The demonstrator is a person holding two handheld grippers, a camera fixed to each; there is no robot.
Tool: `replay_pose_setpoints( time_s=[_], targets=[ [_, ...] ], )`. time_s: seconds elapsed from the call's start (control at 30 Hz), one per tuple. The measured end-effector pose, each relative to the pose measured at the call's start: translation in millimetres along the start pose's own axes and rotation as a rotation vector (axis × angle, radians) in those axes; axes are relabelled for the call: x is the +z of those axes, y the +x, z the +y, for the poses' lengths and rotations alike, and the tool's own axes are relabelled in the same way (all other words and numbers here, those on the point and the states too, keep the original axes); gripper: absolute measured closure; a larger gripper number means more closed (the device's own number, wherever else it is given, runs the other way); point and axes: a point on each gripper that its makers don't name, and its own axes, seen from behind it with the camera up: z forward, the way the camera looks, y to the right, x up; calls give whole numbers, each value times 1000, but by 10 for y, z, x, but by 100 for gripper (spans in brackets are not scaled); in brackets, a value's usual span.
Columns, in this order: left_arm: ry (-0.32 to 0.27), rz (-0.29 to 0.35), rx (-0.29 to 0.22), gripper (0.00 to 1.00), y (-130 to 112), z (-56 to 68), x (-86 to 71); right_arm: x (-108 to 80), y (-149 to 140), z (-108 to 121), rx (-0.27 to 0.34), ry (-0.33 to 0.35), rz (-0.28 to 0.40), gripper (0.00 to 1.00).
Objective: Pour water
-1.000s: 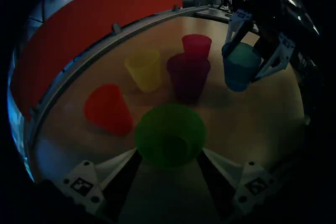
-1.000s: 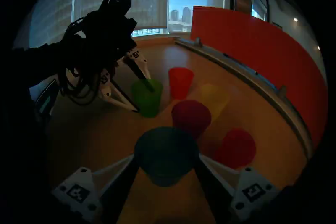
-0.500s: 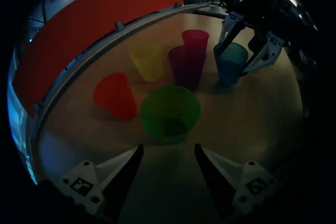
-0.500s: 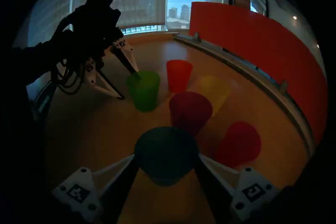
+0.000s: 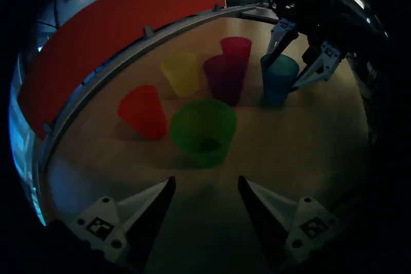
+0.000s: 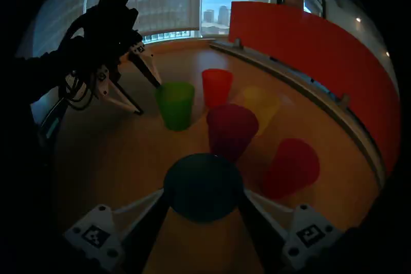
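Note:
A green cup (image 5: 203, 130) stands on the wooden table (image 5: 308, 135), just ahead of my left gripper (image 5: 205, 181), which is open and a little short of it. In the right gripper view that left gripper (image 6: 150, 99) hangs open to the left of the green cup (image 6: 174, 104), held by a dark-sleeved arm. My right gripper (image 6: 203, 196) is shut on a teal cup (image 6: 203, 181). The left gripper view shows the teal cup (image 5: 279, 79) low at the table between the right gripper's (image 5: 280, 68) fingers.
Other cups stand in a cluster near the green one: red (image 5: 143, 111), yellow (image 5: 180, 72), maroon (image 5: 224, 78) and crimson (image 5: 236, 48). A metal rail (image 5: 103, 84) and a red wall panel (image 5: 103, 27) border the table. Windows (image 6: 154, 1) lie beyond.
My left gripper let go of the green cup and drew back from it. My right gripper lowered the teal cup toward the table.

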Motion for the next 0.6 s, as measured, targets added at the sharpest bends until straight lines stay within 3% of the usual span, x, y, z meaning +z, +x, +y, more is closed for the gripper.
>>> replay_pose_setpoints(
  time_s=[0.2,0.4,0.6],
  targets=[
    [-7,2,-10,11,-12,30,-9,-31,-47,-20,16,-3,-4,9],
    [-1,6,-13,11,-20,24,-45,-69,-110,-22,34,-15,-14,0],
    [18,18,-43,10,-60,-5,-124,-199,-189,-28,56,-37,-6,0]
  ],
)
